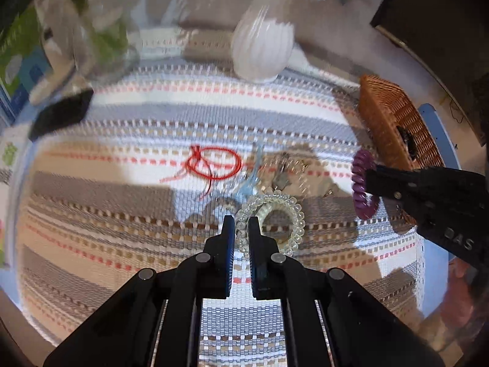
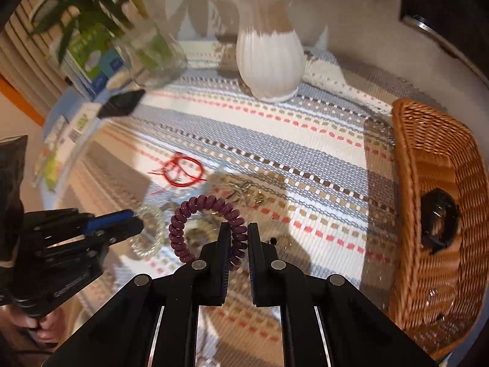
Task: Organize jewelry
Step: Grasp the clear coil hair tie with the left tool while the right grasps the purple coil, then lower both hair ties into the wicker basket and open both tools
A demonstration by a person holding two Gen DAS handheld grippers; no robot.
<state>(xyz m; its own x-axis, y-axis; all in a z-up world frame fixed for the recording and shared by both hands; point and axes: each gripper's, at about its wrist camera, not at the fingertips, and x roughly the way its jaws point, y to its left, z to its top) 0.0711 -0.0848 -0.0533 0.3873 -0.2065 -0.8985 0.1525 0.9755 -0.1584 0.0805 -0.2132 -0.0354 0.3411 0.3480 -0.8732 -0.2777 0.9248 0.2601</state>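
Note:
My left gripper is shut on a clear spiral hair tie, held just above the striped mat; it also shows in the right wrist view. My right gripper is shut on a purple spiral hair tie, seen at the right of the left wrist view. A red string bracelet lies on the mat, also in the right wrist view. A tangle of light blue and metallic jewelry lies beside it. The wicker basket at the right holds a black item.
A white ribbed vase stands at the back of the striped mat. A glass vase with green stems and a black object are at the back left. Boxes lie beyond the mat's left edge.

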